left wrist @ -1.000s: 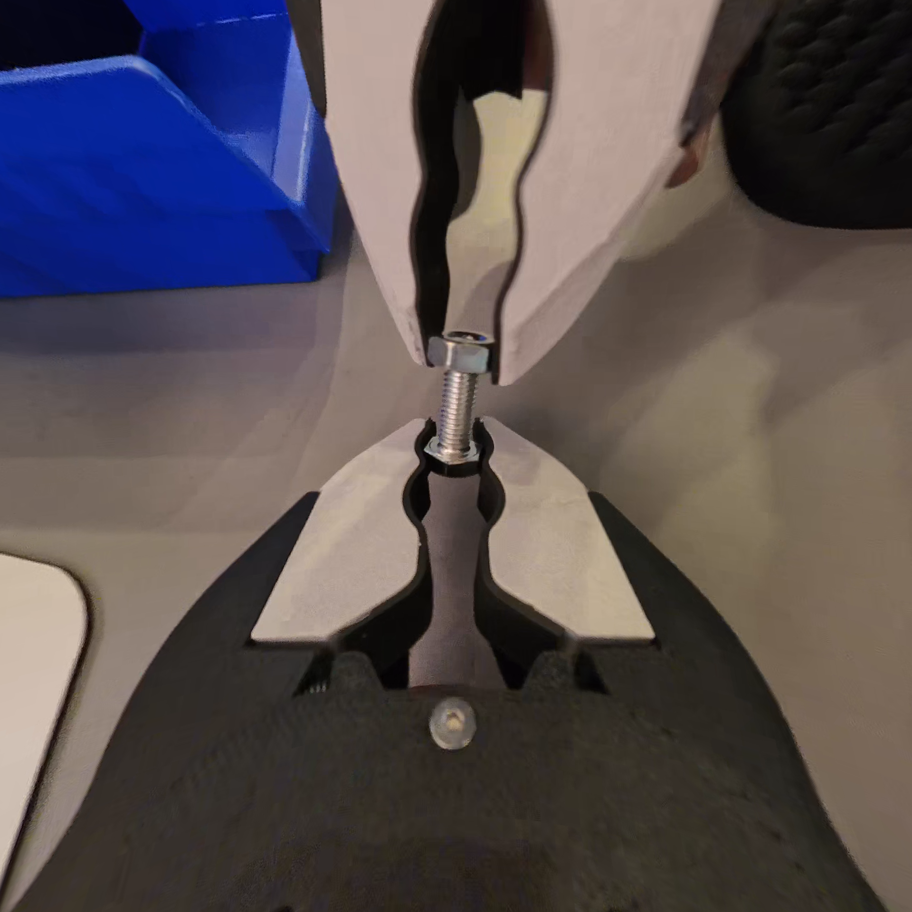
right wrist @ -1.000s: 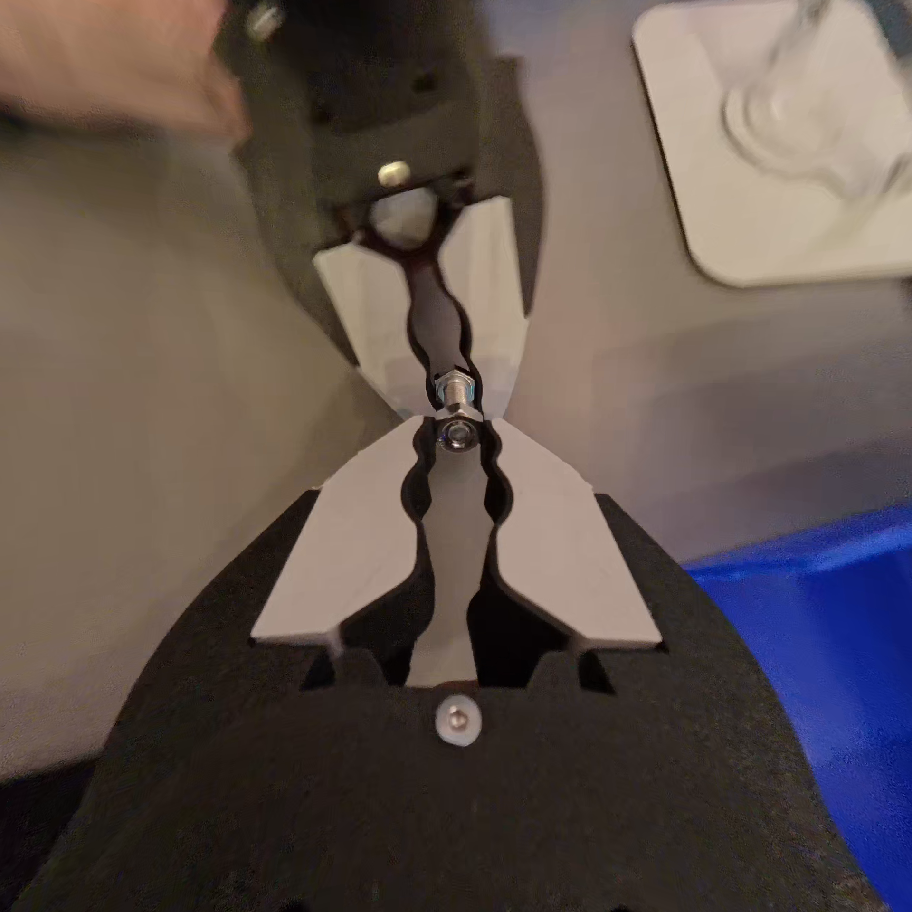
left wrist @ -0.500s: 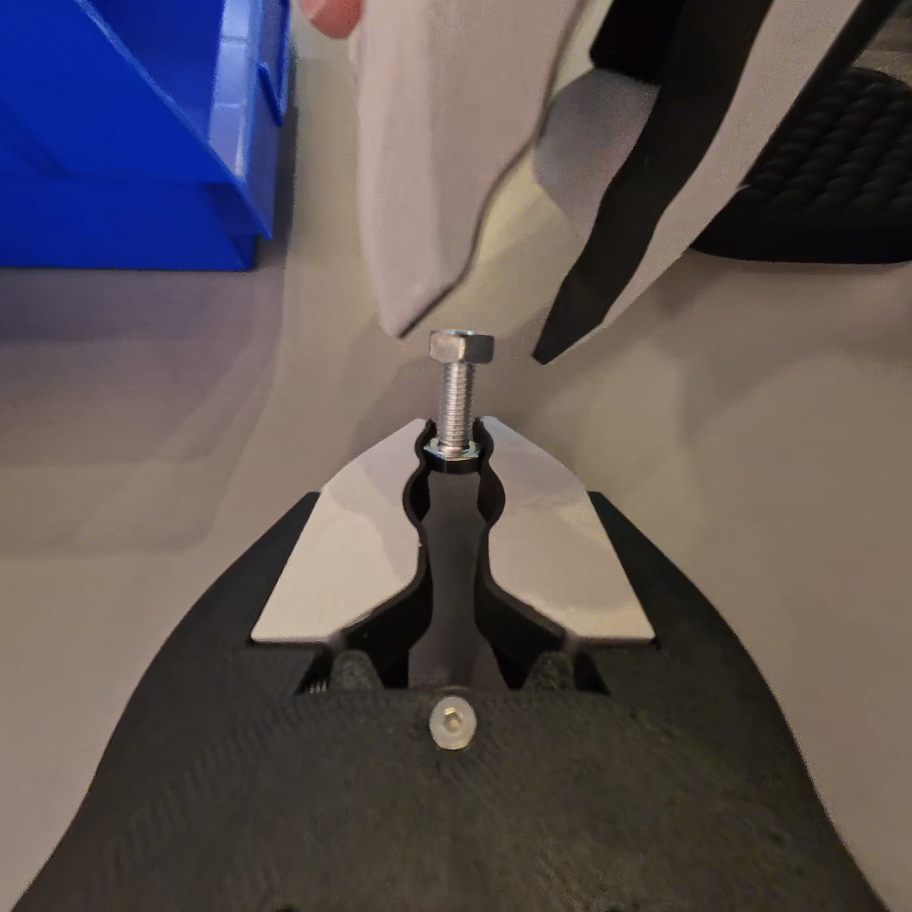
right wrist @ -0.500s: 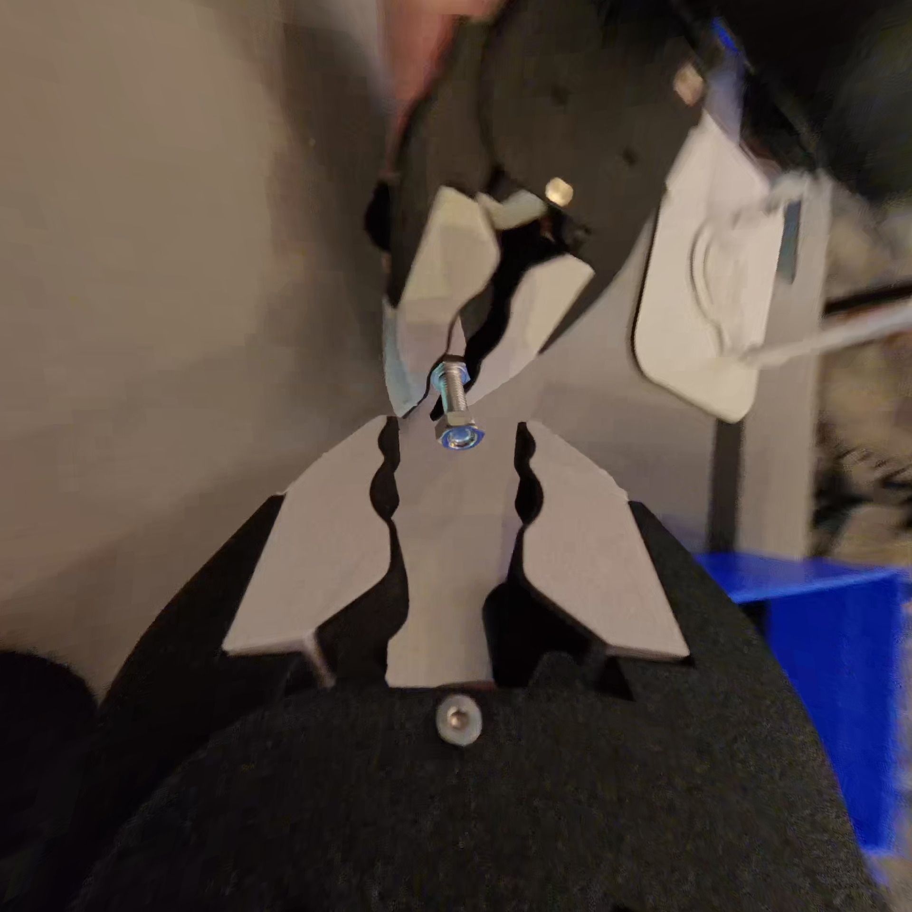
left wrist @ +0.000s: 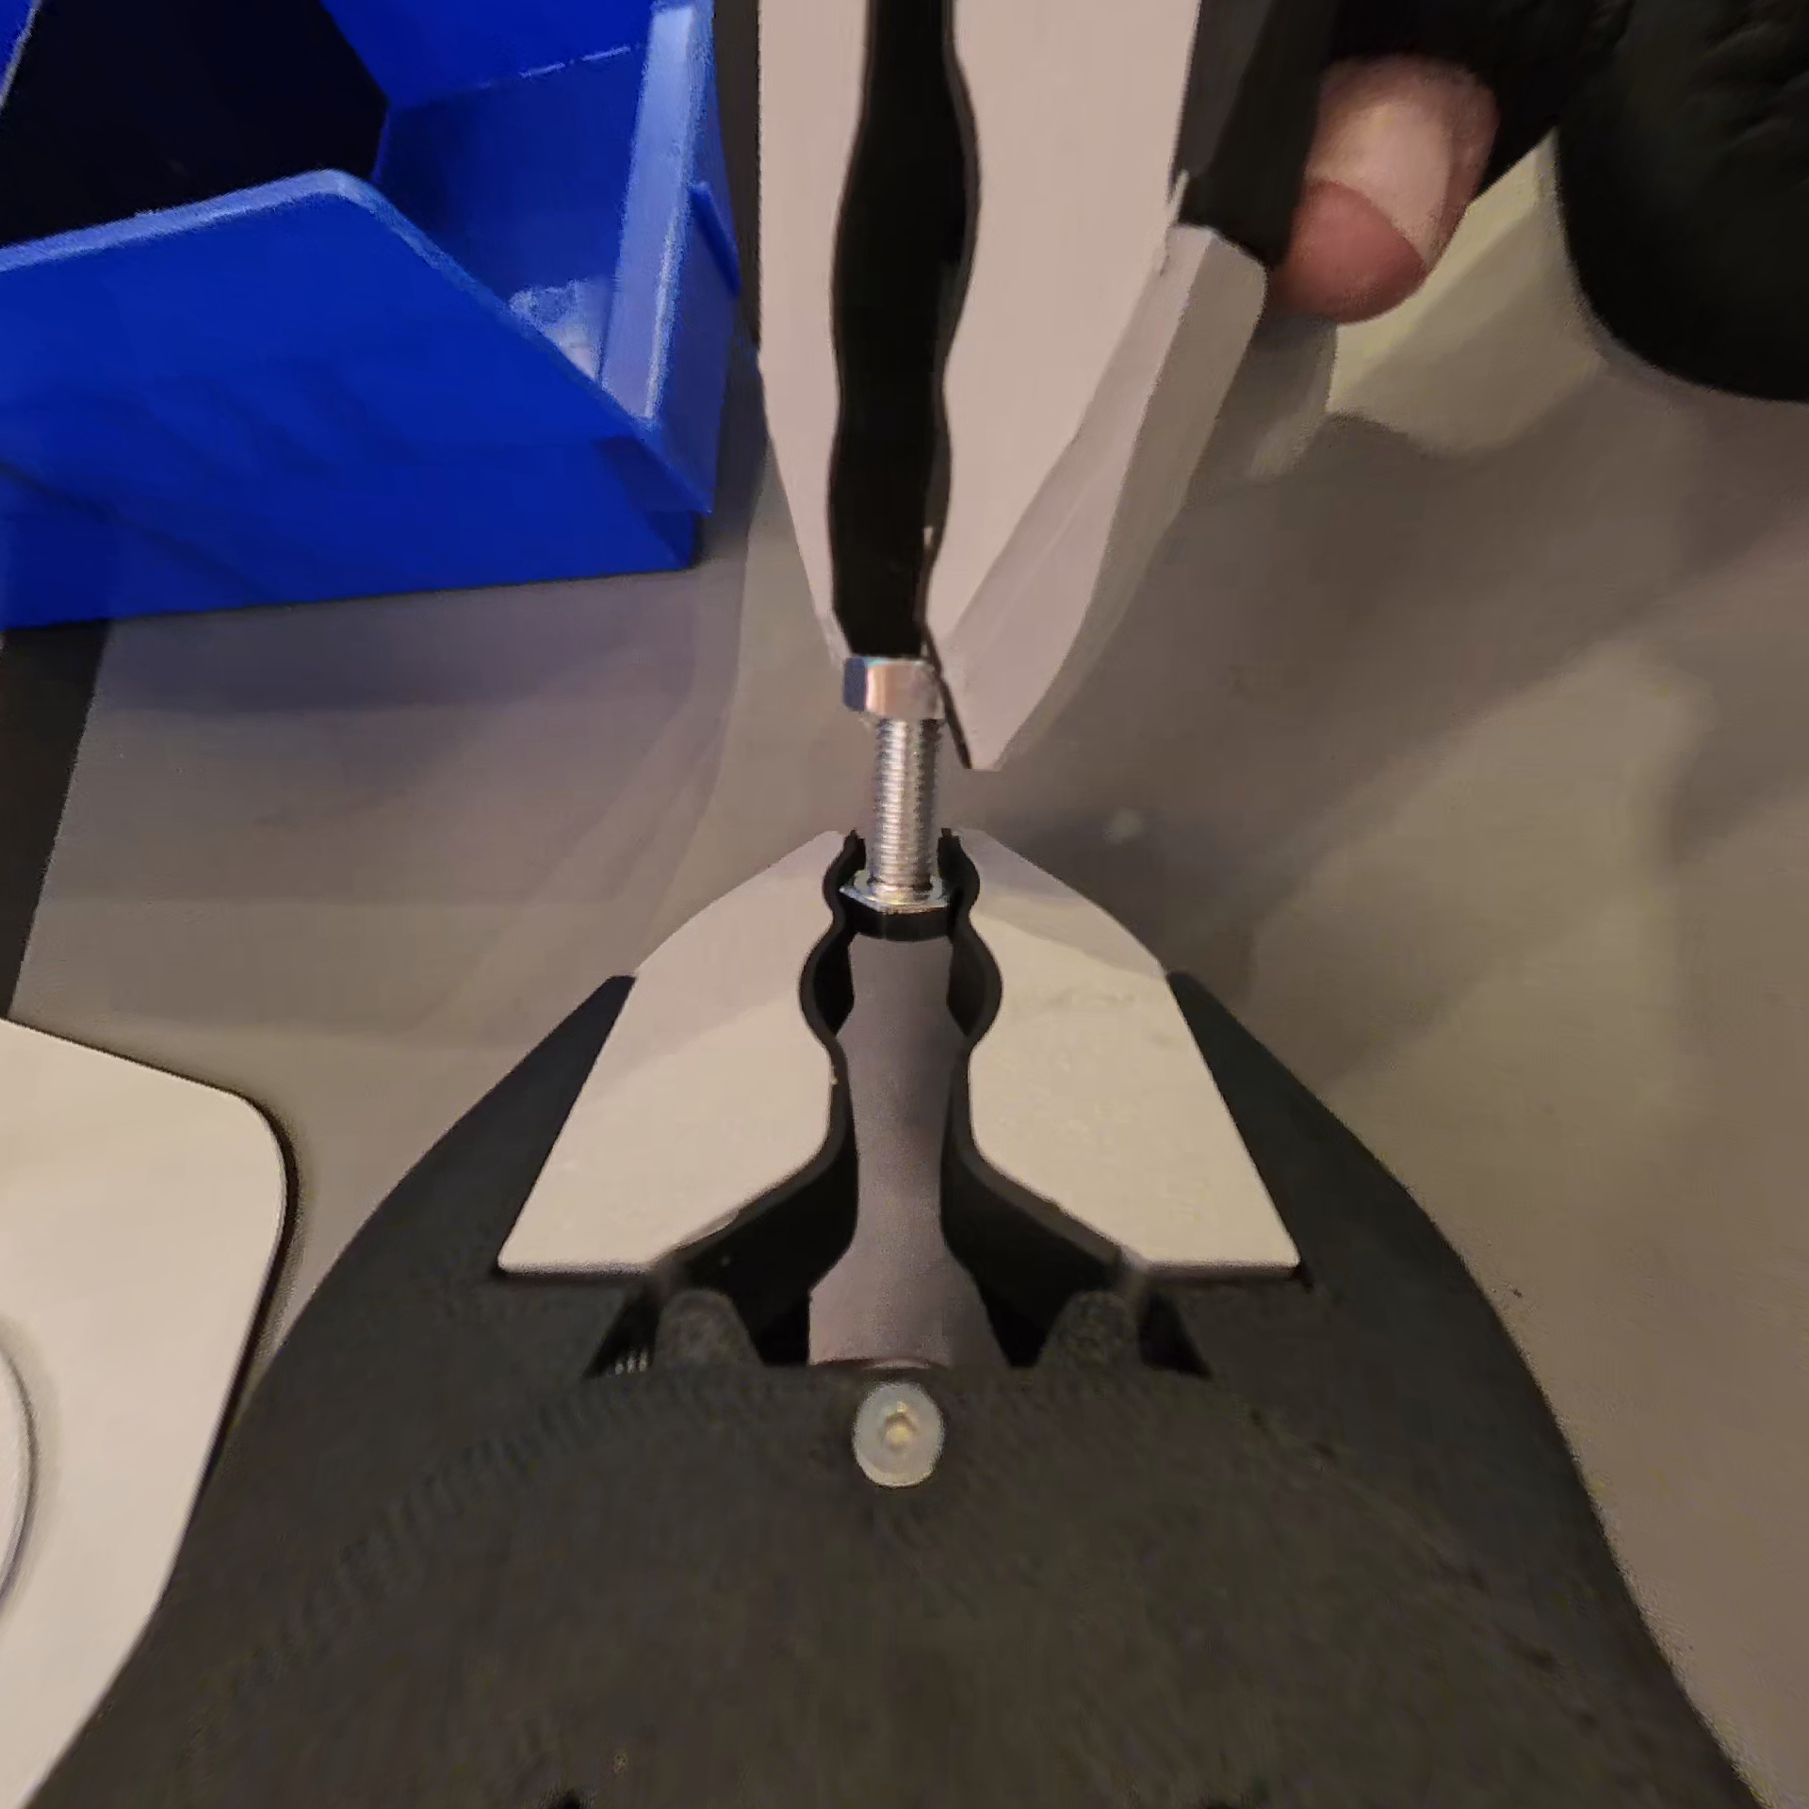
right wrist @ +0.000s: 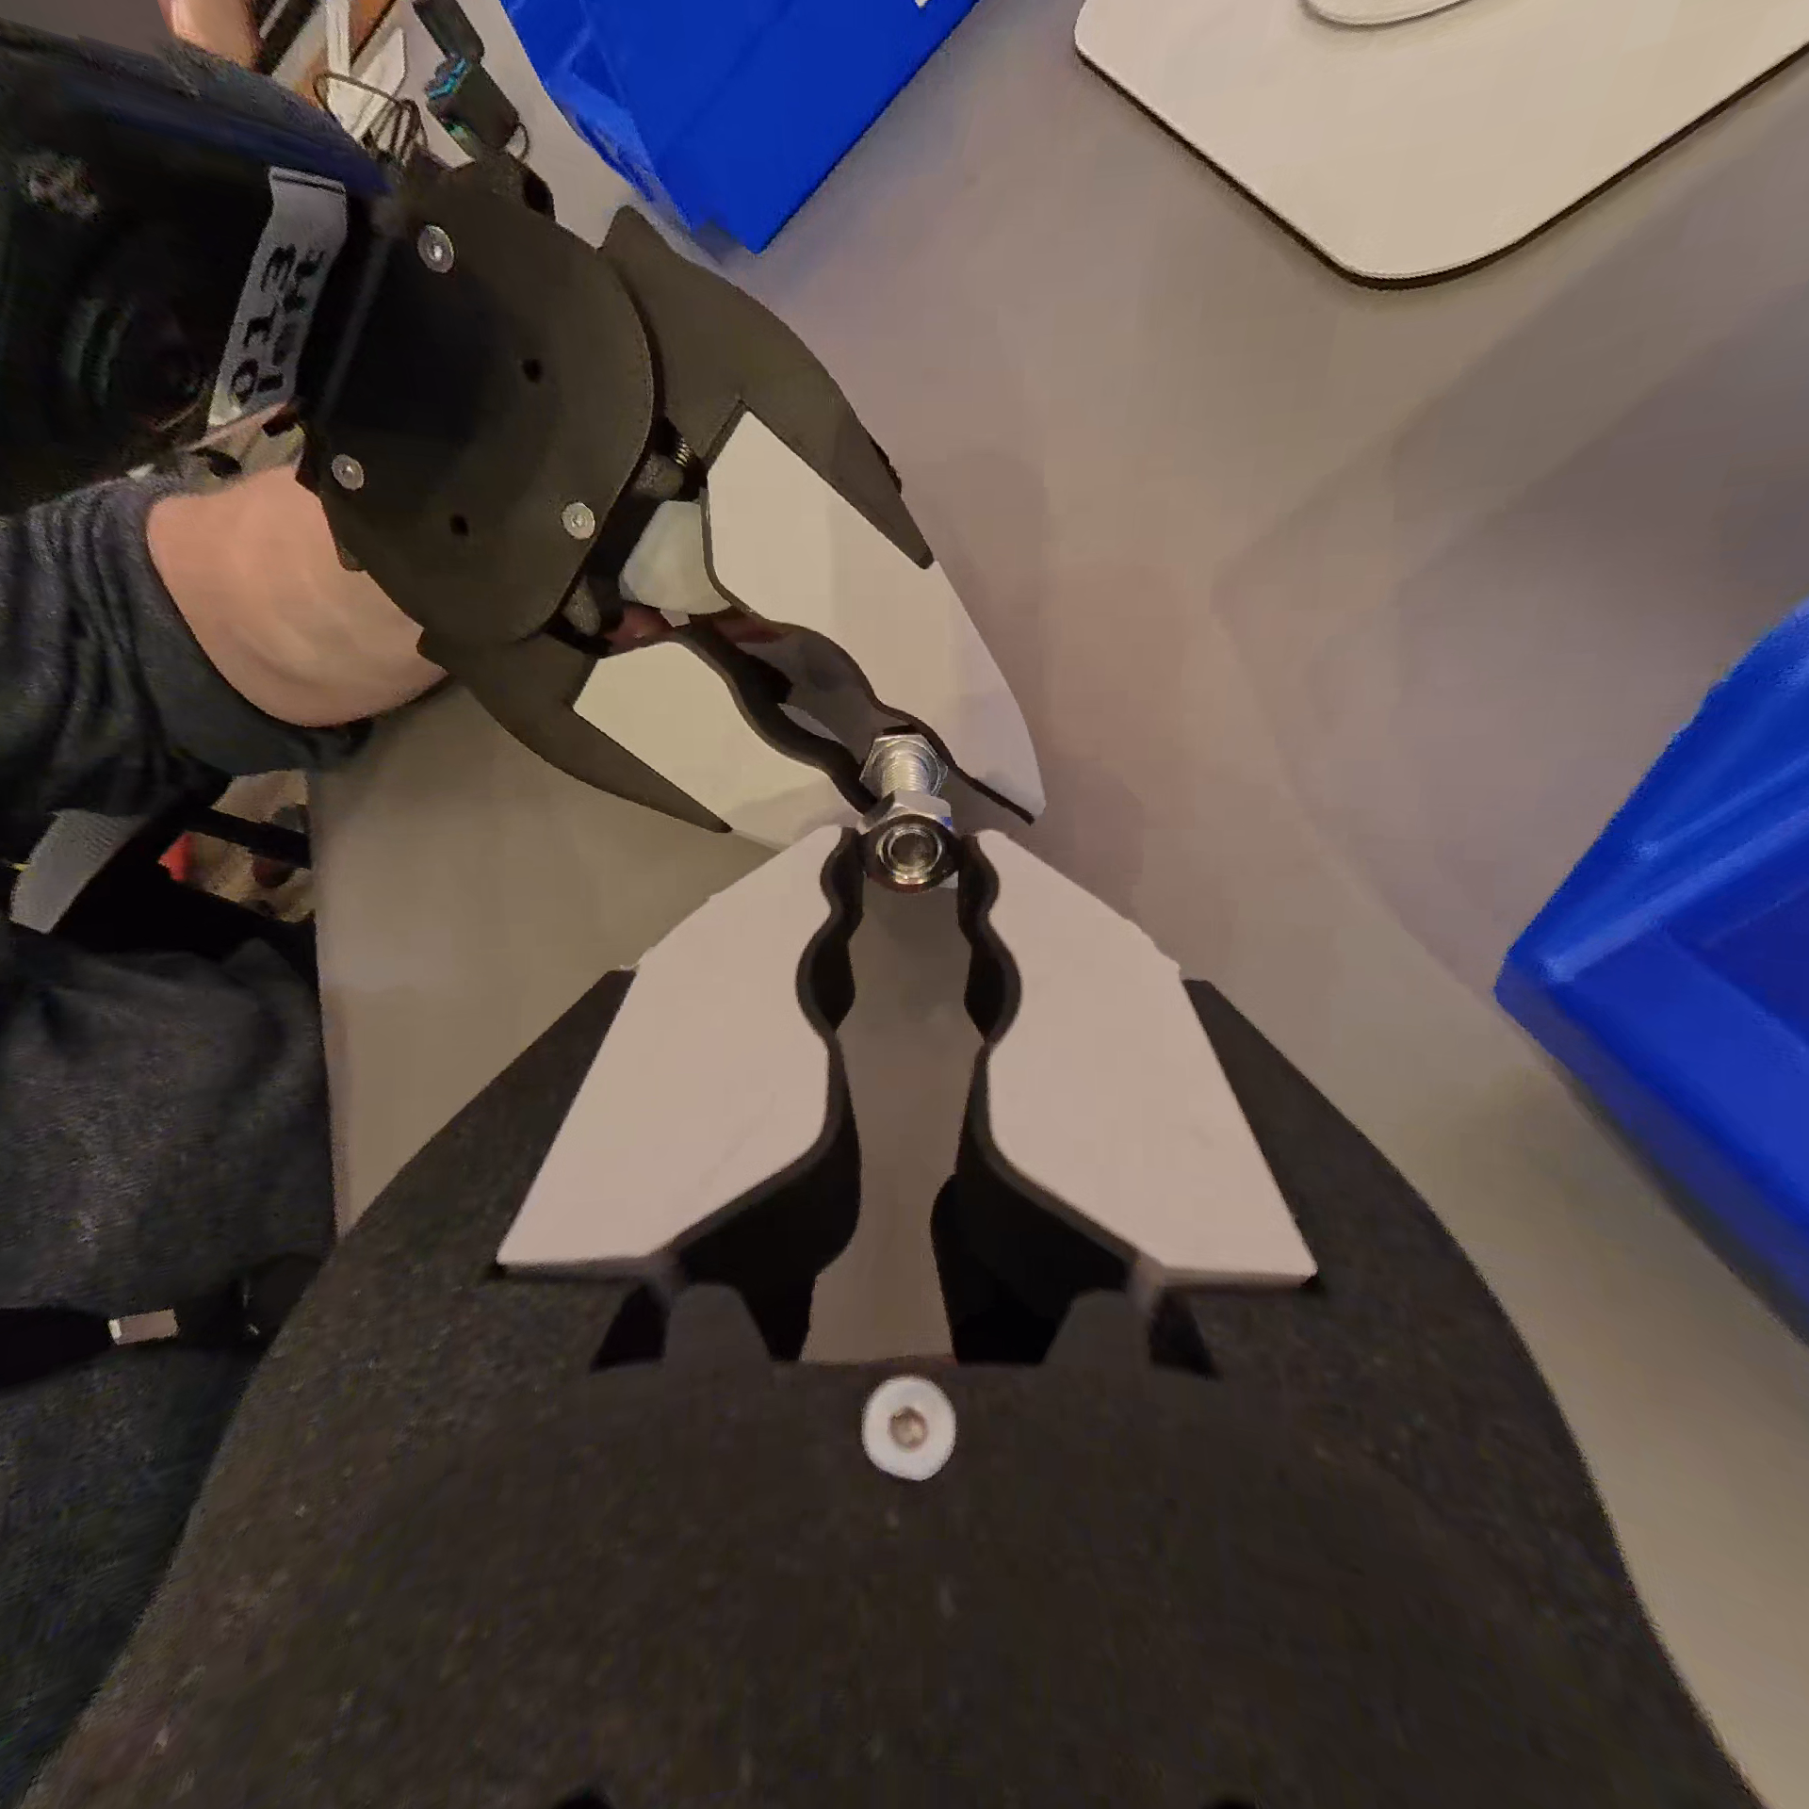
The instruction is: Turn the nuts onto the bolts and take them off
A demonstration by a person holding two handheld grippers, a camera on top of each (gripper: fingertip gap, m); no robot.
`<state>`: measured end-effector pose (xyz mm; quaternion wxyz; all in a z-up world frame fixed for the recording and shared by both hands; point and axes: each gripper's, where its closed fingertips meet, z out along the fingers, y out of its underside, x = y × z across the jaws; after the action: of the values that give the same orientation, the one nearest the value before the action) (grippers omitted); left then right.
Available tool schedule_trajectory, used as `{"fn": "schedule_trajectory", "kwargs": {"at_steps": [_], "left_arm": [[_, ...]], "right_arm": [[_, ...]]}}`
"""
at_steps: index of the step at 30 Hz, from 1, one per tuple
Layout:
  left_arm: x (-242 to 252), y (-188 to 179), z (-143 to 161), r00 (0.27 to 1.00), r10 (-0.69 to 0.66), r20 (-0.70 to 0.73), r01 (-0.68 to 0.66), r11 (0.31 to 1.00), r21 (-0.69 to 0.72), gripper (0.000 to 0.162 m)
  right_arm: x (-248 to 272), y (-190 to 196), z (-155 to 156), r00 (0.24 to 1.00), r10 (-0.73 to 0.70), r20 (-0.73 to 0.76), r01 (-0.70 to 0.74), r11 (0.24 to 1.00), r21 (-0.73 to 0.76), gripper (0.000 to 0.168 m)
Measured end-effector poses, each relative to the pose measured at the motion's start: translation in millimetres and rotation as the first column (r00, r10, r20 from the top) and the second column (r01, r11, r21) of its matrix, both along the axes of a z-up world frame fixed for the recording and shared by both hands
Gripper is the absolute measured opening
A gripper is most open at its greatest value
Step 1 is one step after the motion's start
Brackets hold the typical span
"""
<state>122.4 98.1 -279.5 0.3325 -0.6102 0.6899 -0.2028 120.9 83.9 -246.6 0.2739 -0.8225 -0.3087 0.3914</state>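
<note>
Above a grey table (left wrist: 1468,881) beside a blue bin (left wrist: 294,392), left hand-held gripper (left wrist: 899,871) clamps the nut (left wrist: 896,893), right (right wrist: 905,857) the bolt (left wrist: 901,783).

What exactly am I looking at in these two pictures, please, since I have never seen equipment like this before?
These are two hand-held grippers, each with two grey fingers on a black body, worked by a person rather than a robot arm. Each carries a camera looking forward along its own fingers, so each picture shows its own gripper at the bottom and the other one farther off.

In the left wrist view, the left gripper is shut on a small silver hex nut threaded on a silver steel bolt. In the right wrist view, the right gripper meets the bolt's hex head; its fingers look closed on it.

On the grey tabletop stand blue plastic bins and a white rounded-corner board. A person's bare hand grips the left gripper.
</note>
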Motion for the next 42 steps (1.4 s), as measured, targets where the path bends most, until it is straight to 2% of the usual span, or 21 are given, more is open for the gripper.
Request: {"fn": "schedule_trajectory", "kwargs": {"at_steps": [3,6,8,9,11,12,13,14,15,16,18,19,21,24,26,29,32,34,36,39,42], "left_arm": [[0,-2,-2,1.000,-0.008,-0.008,0.008,1.000,-0.007,0.015],[-1,-6,-1,1.000,-0.031,-0.002,0.031,0.998,-0.054,0.015],[-3,-12,-1,0.998,-0.055,0.000,0.055,0.991,-0.120,0.015],[-3,-15,-1,0.997,-0.071,0.009,0.071,0.985,-0.154,0.015],[-4,-23,0,0.994,-0.103,0.026,0.106,0.964,-0.242,0.015],[-4,-26,0,0.993,-0.112,0.038,0.118,0.955,-0.272,0.015],[-5,-31,1,0.990,-0.136,0.047,0.144,0.935,-0.325,0.015],[-7,-39,0,0.984,-0.169,0.055,0.177,0.906,-0.385,0.015],[-7,-43,-1,0.981,-0.183,0.064,0.192,0.887,-0.420,0.014],[-8,-47,-3,0.978,-0.197,0.064,0.205,0.867,-0.455,0.015],[-10,-48,-5,0.975,-0.209,0.076,0.220,0.858,-0.463,0.015],[-9,-47,-5,0.977,-0.201,0.079,0.214,0.857,-0.469,0.015],[-9,-43,-2,0.978,-0.191,0.086,0.209,0.864,-0.458,0.015],[-9,-39,1,0.981,-0.173,0.090,0.195,0.881,-0.432,0.015],[-8,-31,1,0.986,-0.143,0.085,0.165,0.906,-0.390,0.015],[-5,-18,2,0.994,-0.087,0.071,0.103,0.953,-0.283,0.015],[-1,-11,7,0.996,-0.049,0.076,0.062,0.981,-0.181,0.015],[-1,-7,7,0.998,-0.036,0.052,0.042,0.993,-0.110,0.015],[2,-7,9,0.998,-0.024,0.055,0.028,0.997,-0.071,0.015],[3,-3,9,0.999,-0.008,0.043,0.009,1.000,-0.017,0.015],[3,-3,9,0.999,-0.009,0.042,0.009,1.000,-0.005,0.015]], "right_arm": [[0,-1,-2,0.999,0.030,0.040,-0.032,0.998,0.055,0.018],[0,-3,-1,0.984,0.110,0.142,-0.133,0.977,0.164,0.018],[0,-5,-1,0.947,0.182,0.263,-0.253,0.929,0.269,0.018],[-1,-6,-1,0.914,0.218,0.341,-0.334,0.882,0.333,0.018],[0,-8,0,0.809,0.260,0.528,-0.520,0.735,0.435,0.018],[1,-8,-1,0.730,0.249,0.636,-0.622,0.627,0.469,0.017],[3,-8,-1,0.623,0.215,0.752,-0.737,0.482,0.474,0.017],[4,-7,-2,0.502,0.147,0.852,-0.840,0.318,0.440,0.017],[4,-7,-1,0.398,0.071,0.915,-0.906,0.188,0.380,0.017],[2,-8,-1,0.333,0.029,0.943,-0.937,0.119,0.327,0.017],[1,-8,-2,0.283,0.006,0.959,-0.956,0.083,0.281,0.017],[1,-6,-2,0.282,0.004,0.959,-0.956,0.089,0.281,0.018],[0,-5,0,0.338,0.036,0.940,-0.933,0.145,0.330,0.040],[1,-7,8,0.458,0.110,0.882,-0.867,0.276,0.416,0.044],[3,-5,14,0.581,0.142,0.801,-0.763,0.438,0.476,0.041],[8,1,15,0.792,0.161,0.589,-0.484,0.754,0.444,0.037],[6,2,19,0.955,0.111,0.276,-0.197,0.932,0.303,0.033],[8,3,15,0.991,0.048,0.128,-0.067,0.986,0.154,0.032],[6,2,12,1.000,0.009,0.027,-0.011,0.998,0.058,0.031],[3,-1,9,0.999,-0.012,-0.032,0.012,1.000,0.005,0.020],[0,-2,9,0.999,-0.014,-0.037,0.016,0.999,0.029,0.018]]}}
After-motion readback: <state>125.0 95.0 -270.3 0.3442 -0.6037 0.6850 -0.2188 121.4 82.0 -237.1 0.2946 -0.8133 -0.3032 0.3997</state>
